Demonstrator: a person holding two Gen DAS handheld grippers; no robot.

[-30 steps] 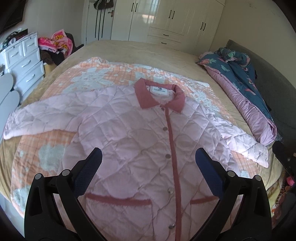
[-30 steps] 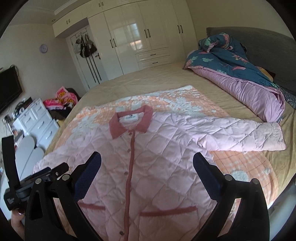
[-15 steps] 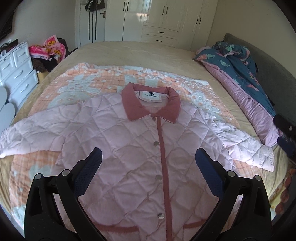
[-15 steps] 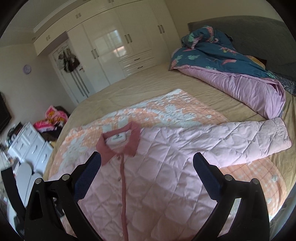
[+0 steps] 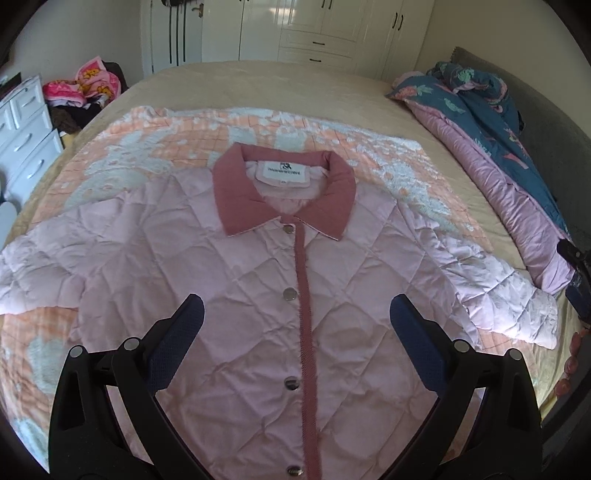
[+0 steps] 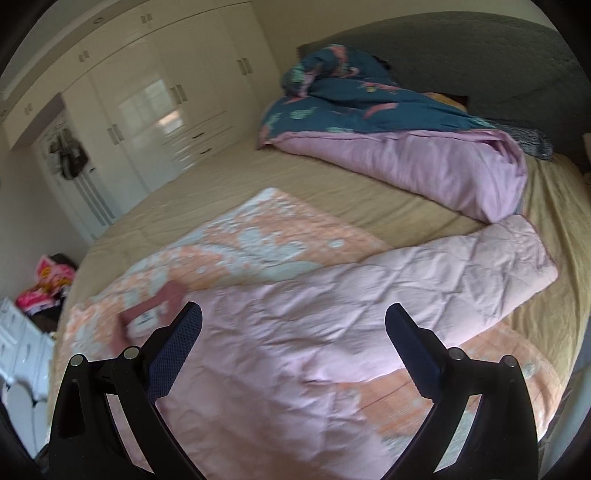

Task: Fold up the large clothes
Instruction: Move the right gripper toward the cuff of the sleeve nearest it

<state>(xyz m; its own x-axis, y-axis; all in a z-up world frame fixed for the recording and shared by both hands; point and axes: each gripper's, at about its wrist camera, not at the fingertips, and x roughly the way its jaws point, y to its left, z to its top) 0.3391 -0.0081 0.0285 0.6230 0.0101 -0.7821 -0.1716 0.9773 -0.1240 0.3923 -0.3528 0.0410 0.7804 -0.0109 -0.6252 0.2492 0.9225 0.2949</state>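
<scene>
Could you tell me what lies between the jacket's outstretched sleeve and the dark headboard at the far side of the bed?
In the right wrist view, a rumpled duvet lies between the sleeve and the headboard.

The jacket (image 5: pixel 236 266) is pale pink quilted cloth with a faint sheen, its collar (image 5: pixel 236 192) a matt, dusty-rose knit, its snaps (image 5: pixel 290 294) shiny metal. Beneath it lies a fuzzy peach-and-white blanket (image 5: pixel 147 147) on a matt tan bedsheet (image 5: pixel 258 85). At upper centre of the frame, the wardrobe doors (image 5: pixel 306 26) look glossy. Each hand-held gripper (image 5: pixel 295 332) (image 6: pixel 293 338) is matt black plastic with textured dark-blue pads (image 5: pixel 177 343).
</scene>
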